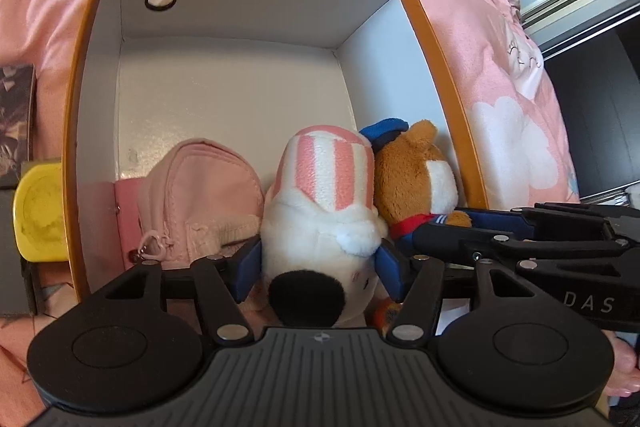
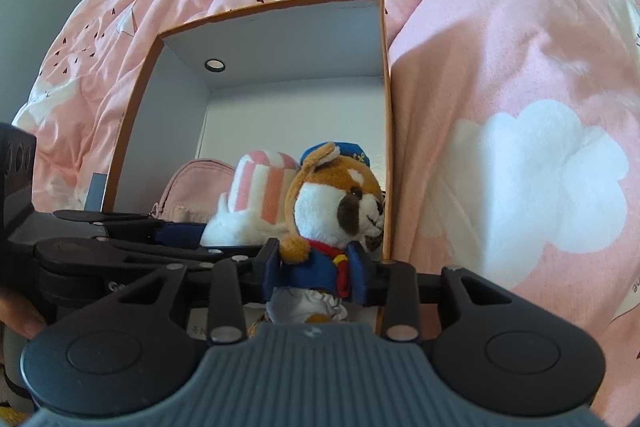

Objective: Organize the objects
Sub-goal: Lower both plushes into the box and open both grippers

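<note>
The left gripper [image 1: 318, 259] stood wide, its blue pads [image 1: 246, 267] flanking the white plush with the pink-striped hat [image 1: 324, 223], near the box's [image 1: 96, 27] front edge; whether they pressed it could not be told. The right gripper [image 2: 316, 273] stood narrower, pads at the brown dog plush's [image 2: 332, 203] blue jacket by the box's right wall, grip unclear. A pink pouch [image 1: 200, 203] lay left of the plushes.

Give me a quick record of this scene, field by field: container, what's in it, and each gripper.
container: orange box, open, white inside, on pink bedding
contents: pink pouch, striped white plush, brown dog plush, side by side
left gripper: around striped plush, pads at its sides
right gripper: around dog plush's blue jacket
outside box: yellow object
</note>
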`<action>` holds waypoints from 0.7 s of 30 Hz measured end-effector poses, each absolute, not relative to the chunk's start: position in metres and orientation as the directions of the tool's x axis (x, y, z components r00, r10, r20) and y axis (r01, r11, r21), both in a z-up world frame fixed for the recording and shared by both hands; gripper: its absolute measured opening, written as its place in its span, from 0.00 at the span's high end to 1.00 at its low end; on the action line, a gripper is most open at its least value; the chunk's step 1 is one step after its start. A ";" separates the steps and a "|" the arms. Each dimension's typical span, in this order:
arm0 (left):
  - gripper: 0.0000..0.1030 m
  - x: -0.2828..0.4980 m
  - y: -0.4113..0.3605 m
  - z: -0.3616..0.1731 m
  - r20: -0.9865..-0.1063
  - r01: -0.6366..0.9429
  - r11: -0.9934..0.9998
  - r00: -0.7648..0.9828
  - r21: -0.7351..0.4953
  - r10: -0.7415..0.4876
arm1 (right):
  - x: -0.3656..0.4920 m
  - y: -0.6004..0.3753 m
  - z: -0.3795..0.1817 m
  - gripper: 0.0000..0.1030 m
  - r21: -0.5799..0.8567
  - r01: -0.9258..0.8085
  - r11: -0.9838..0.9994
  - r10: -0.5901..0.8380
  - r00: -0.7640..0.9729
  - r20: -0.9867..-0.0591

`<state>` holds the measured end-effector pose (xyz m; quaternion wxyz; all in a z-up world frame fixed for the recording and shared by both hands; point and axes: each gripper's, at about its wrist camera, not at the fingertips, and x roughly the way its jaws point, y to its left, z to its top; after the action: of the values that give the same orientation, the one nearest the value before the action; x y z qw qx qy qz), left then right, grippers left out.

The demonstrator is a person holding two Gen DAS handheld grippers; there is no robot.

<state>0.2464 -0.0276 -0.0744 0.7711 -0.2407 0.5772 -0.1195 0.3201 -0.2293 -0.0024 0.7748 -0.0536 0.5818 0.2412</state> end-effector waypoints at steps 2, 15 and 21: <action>0.29 0.246 -0.025 -0.074 -0.828 -0.087 0.851 0.302 -0.518 -0.473 | 0.318 -0.228 0.000 0.53 0.170 -0.457 0.873 0.297 0.223 -0.928; 0.51 0.247 -0.017 -0.039 -0.786 0.071 0.867 0.390 -0.493 -0.479 | 0.293 -0.192 0.009 0.61 -0.110 -0.755 0.647 0.208 0.314 -0.926; 0.58 0.257 -0.019 -0.055 -0.790 0.061 0.860 0.366 -0.507 -0.492 | 0.294 -0.170 -0.020 0.82 -0.242 -0.849 0.469 0.092 0.320 -0.943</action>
<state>0.2575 -0.0191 -0.0549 0.8017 -0.2012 0.5359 -0.1724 0.2939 -0.1702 -0.0204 0.7103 -0.3944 0.4797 0.3314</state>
